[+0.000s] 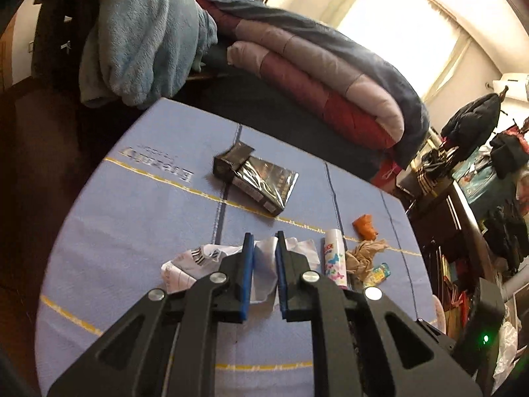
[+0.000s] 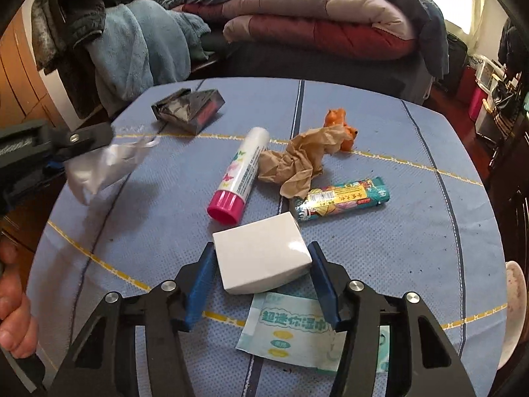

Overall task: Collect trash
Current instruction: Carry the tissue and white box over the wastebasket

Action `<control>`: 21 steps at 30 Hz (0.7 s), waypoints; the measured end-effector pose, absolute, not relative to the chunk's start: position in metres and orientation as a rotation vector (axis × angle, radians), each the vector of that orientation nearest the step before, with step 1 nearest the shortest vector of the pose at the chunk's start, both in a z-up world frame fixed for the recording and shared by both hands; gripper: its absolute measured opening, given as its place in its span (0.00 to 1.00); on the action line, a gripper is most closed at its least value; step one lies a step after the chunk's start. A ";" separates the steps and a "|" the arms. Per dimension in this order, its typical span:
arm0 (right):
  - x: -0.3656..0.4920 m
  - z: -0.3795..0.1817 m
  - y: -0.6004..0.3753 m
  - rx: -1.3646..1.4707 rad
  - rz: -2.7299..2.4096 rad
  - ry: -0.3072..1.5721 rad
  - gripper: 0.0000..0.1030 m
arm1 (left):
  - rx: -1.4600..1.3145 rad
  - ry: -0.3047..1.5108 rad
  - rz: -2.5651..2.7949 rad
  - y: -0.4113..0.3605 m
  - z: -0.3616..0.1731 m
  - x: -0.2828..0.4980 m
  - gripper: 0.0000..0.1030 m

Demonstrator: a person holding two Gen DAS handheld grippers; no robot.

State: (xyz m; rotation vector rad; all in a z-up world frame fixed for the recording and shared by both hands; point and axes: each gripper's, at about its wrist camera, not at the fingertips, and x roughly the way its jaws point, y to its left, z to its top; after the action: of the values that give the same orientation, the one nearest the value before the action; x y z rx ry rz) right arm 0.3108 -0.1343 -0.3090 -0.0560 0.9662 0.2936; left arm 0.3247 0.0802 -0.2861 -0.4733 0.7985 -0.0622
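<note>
My left gripper [image 1: 264, 236] is shut on a crumpled white paper [image 1: 264, 264] and holds it above the blue cloth-covered table [image 1: 132, 215]. From the right wrist view the same paper [image 2: 102, 165] hangs in the left gripper at the far left. My right gripper [image 2: 261, 251] is closed on a small white box [image 2: 261, 258], its blue pads against both sides. Ahead lie a white spray can with pink cap [image 2: 238, 175], crumpled brown paper [image 2: 297, 162], an orange wrapper [image 2: 340, 129], a green snack wrapper [image 2: 340, 198] and a dark cigarette pack [image 2: 188, 109].
A wet-wipe packet [image 2: 291, 327] lies under the right gripper. Folded quilts [image 2: 314, 23] and a blue fleece [image 2: 132, 49] pile on the bed behind the table. Dark furniture [image 1: 463, 215] and hanging clothes stand to the right.
</note>
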 end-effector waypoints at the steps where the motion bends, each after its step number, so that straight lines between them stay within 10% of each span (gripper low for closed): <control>1: 0.309 -0.306 -0.136 -0.048 0.295 0.960 0.54 | -0.475 0.791 -0.066 0.081 -0.283 0.322 0.14; 21: 0.265 -0.261 -0.213 0.093 0.247 0.869 0.54 | -0.296 0.680 -0.215 0.000 -0.219 0.286 0.14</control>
State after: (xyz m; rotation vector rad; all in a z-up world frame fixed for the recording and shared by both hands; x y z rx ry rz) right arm 0.2646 -0.2135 -0.2612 0.0928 0.8686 0.2473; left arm 0.2861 -0.0001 -0.2194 -0.2964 0.6798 -0.2151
